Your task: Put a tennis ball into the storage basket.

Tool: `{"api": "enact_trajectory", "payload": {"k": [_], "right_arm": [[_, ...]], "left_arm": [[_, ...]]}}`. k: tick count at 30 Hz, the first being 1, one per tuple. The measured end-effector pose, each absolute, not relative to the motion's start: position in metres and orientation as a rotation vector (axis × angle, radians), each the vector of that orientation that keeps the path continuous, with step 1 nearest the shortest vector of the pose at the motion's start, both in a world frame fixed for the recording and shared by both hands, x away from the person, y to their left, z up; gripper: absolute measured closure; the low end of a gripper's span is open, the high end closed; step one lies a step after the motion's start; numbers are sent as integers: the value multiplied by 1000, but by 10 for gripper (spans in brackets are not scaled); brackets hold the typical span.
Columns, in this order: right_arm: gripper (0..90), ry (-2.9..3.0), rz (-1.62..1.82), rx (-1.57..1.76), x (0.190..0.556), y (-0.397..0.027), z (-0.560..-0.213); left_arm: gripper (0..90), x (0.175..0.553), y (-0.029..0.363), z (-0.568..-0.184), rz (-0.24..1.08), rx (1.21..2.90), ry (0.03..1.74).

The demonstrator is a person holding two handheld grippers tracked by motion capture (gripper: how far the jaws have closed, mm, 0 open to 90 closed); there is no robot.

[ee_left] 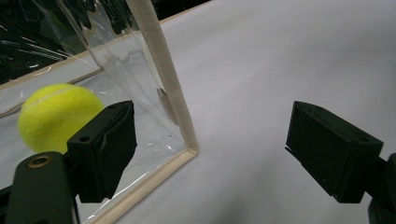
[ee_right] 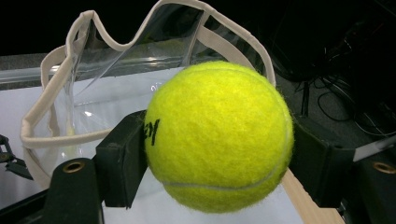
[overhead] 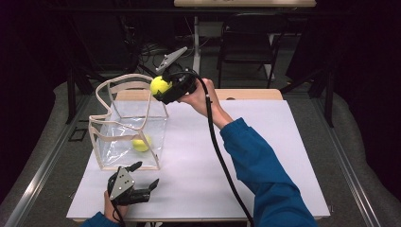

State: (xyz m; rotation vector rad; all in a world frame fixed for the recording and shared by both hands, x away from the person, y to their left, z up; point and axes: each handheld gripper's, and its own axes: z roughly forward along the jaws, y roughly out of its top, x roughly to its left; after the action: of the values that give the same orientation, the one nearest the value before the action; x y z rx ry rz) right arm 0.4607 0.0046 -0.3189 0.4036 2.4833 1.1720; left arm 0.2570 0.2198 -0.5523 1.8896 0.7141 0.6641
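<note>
A clear plastic bag with beige trim and handles stands upright on the white table. One yellow tennis ball lies inside it at the bottom and appears through the clear wall. My right gripper is raised beside the bag's top right edge, shut on a second tennis ball; the bag's open mouth lies just beyond. My left gripper rests near the table's front left, open, with the bag's lower corner trim between its spread jaws.
A dark chair and desk legs stand beyond the table's far edge. The right gripper's cable trails across the table toward the front. A blue sleeve crosses the right front of the table.
</note>
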Motion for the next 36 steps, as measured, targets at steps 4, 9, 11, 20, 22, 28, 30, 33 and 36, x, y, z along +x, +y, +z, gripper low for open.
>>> {"api": "enact_trajectory", "payload": {"k": [4,9,11,20,22,28,30,33,36], "right_arm": [[263,2483,1169,399,460,8,-318],[263,2483,1166,387,459,12,-317],[263,2481,1166,385,458,14,-317],[263,2484,1181,371,457,21,-315],[263,2484,1180,369,456,22,-315],[263,2487,1182,365,456,27,-315],[263,2485,1184,363,456,28,-315],[263,2484,1186,363,456,30,-315],[263,2481,1189,359,455,33,-313]], "left_arm": [[160,257,220,-552,664,1889,715],[160,257,220,-552,663,1886,717],[160,257,220,-552,664,1885,717],[160,257,220,-552,664,1886,717],[160,257,221,-552,665,1886,718],[160,257,221,-552,663,1885,718],[160,257,221,-552,664,1885,718],[160,257,221,-552,663,1885,716],[160,257,221,-552,666,1885,716]]}}
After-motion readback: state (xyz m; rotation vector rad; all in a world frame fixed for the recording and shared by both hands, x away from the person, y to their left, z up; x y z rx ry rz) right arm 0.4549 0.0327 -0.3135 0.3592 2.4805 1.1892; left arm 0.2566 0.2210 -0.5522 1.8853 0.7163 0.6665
